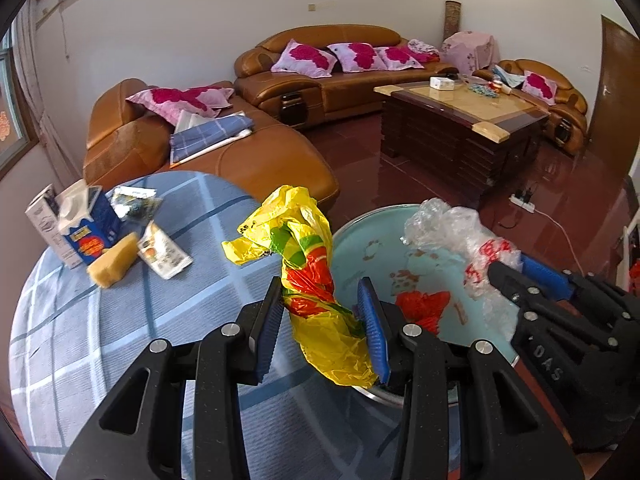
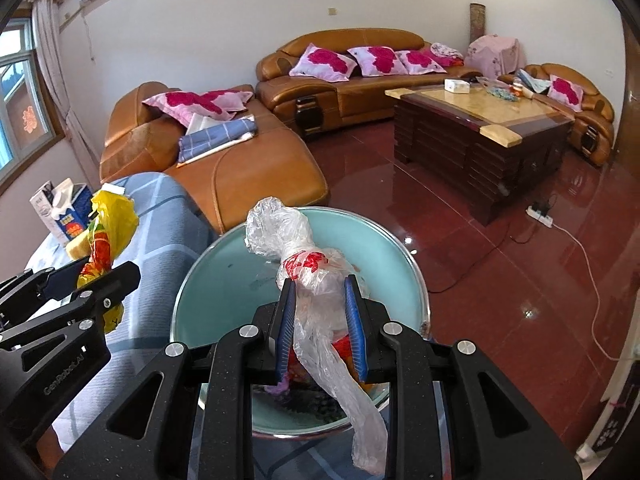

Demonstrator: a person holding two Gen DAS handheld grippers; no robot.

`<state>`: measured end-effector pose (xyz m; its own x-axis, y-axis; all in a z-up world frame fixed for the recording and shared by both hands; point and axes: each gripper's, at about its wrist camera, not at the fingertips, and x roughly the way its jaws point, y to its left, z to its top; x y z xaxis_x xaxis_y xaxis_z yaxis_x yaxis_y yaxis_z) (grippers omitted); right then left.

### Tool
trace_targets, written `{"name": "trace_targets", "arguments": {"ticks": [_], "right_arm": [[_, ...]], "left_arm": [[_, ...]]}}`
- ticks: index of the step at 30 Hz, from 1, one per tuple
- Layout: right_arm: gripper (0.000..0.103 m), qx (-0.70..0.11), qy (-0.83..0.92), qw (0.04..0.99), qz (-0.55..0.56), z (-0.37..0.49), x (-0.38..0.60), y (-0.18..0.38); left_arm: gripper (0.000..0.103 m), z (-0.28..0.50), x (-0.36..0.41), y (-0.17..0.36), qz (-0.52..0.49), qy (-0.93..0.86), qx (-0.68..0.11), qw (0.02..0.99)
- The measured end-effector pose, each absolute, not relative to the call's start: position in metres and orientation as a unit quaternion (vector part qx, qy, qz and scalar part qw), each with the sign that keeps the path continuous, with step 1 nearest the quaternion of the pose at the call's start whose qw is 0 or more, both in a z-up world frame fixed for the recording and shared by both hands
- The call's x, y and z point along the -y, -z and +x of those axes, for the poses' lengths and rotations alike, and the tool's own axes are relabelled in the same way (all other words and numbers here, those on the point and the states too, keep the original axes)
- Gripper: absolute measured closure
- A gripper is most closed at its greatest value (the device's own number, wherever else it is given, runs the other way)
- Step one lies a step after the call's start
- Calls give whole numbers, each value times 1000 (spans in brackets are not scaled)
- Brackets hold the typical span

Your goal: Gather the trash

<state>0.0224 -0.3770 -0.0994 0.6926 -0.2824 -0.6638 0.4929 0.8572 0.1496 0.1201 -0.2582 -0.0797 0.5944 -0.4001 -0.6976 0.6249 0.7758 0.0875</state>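
Observation:
My left gripper [image 1: 322, 312] holds a crumpled yellow plastic bag [image 1: 308, 264] with red and green print, at the left rim of a teal enamel basin [image 1: 376, 240]. Its jaws stand fairly wide with the bag pinched between the pads. My right gripper [image 2: 318, 312] grips a clear plastic bag [image 2: 308, 276] with red print above the same basin [image 2: 224, 276]. The clear bag also shows in the left wrist view [image 1: 460, 236], and the yellow bag in the right wrist view [image 2: 108, 232]. More trash lies on the blue checked tablecloth [image 1: 120, 340].
On the table's far left lie a blue carton [image 1: 90, 236], a white carton [image 1: 44, 228], a yellow sponge [image 1: 114, 260] and wrappers [image 1: 164, 252]. Beyond are orange leather sofas [image 1: 248, 152], a dark wooden coffee table [image 1: 460, 128] and a power strip [image 1: 522, 202] on the red floor.

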Motion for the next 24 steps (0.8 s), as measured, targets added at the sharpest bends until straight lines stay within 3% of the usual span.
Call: {"name": "trace_targets", "arguments": {"ticks": [10, 14, 19, 24], "right_arm": [[74, -349, 211, 898, 167, 35, 394, 110], [56, -357, 204, 895, 173, 40, 398, 114], [55, -347, 208, 900, 164, 41, 397, 106], [51, -328, 222, 905, 155, 35, 400, 90]], "left_arm": [[65, 129, 275, 95, 173, 294, -361, 868], [64, 133, 276, 97, 173, 289, -364, 868], [62, 135, 281, 98, 173, 287, -367, 868], [36, 133, 282, 94, 173, 278, -355, 876]]}}
